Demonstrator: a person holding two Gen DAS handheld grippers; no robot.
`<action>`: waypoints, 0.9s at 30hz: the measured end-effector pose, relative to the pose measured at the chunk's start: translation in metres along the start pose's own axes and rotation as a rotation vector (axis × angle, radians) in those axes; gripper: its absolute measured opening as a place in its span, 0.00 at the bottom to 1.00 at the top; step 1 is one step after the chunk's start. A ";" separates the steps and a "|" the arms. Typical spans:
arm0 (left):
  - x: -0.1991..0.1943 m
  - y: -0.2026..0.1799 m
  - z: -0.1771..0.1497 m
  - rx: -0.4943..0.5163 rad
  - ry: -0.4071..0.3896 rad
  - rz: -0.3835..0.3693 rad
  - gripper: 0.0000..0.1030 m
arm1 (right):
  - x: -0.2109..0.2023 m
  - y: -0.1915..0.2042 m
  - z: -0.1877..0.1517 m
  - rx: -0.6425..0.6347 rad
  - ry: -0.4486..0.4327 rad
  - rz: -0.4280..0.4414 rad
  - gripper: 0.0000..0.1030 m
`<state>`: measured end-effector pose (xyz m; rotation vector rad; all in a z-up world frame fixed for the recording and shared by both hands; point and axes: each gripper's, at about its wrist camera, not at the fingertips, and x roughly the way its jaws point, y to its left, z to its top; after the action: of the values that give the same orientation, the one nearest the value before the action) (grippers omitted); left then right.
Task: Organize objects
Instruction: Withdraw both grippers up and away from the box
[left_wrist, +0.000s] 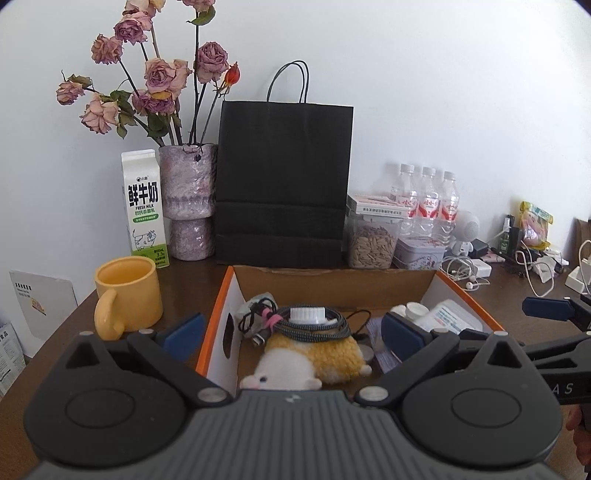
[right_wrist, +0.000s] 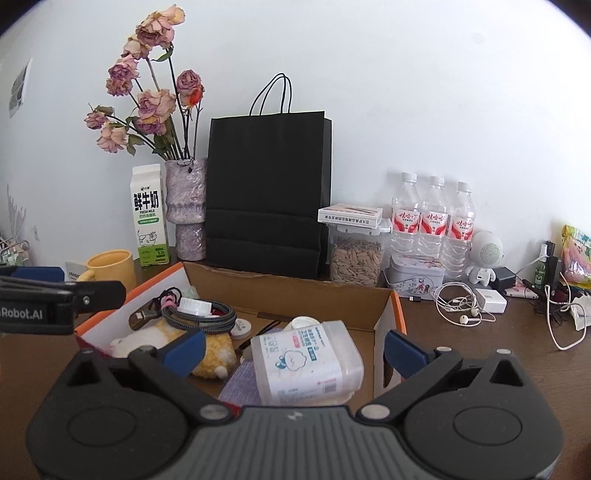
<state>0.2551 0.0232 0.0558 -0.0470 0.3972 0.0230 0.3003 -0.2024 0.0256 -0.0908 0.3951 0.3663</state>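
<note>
Left gripper (left_wrist: 291, 334) is hanging with jaws spread wide and nothing between the pads; right gripper (right_wrist: 293, 349) is doing the same, empty, spread across the near right part of the box. Both are sitting low at the near edge of the cardboard box (left_wrist: 334, 277), pointing slightly down into it, so my read is they are between picks, not gripping anything. The box is sitting open on the brown desk (left_wrist: 184, 280), orange-edged flaps folded out to keep the mouth clear for drops. Inside it: a yellow-and-white plush toy (left_wrist: 314, 356) is lying at the near left, a braided cable coil (left_wrist: 314, 326) is resting on top of it around a white ribbed cap (left_wrist: 307, 314), a translucent wipes container (right_wrist: 306, 360) is lying on its side at the right over a lavender cloth (right_wrist: 242, 384), and a small white round piece (right_wrist: 241, 328) is sitting mid-box. Loose items appear to be getting pooled here. Outside the box, a yellow mug (left_wrist: 127, 295) is standing upright just left of it, apparently empty. A black paper bag (left_wrist: 284, 177) is standing right behind, contents hidden. A clear lidded jar (right_wrist: 356, 258) is holding seeds. White earphones (right_wrist: 458, 302) are lying loose on the desk to the right, likely next candidates.
</note>
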 end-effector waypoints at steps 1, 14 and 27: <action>-0.005 0.000 -0.003 0.001 0.013 -0.007 1.00 | -0.005 0.001 -0.002 0.003 0.008 0.000 1.00; -0.053 -0.001 -0.039 -0.016 0.139 -0.027 1.00 | -0.059 0.010 -0.031 0.032 0.076 0.002 1.00; -0.070 -0.002 -0.046 -0.024 0.145 -0.025 1.00 | -0.079 0.013 -0.035 0.029 0.065 0.005 1.00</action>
<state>0.1726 0.0180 0.0407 -0.0770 0.5414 -0.0001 0.2151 -0.2215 0.0246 -0.0731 0.4648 0.3635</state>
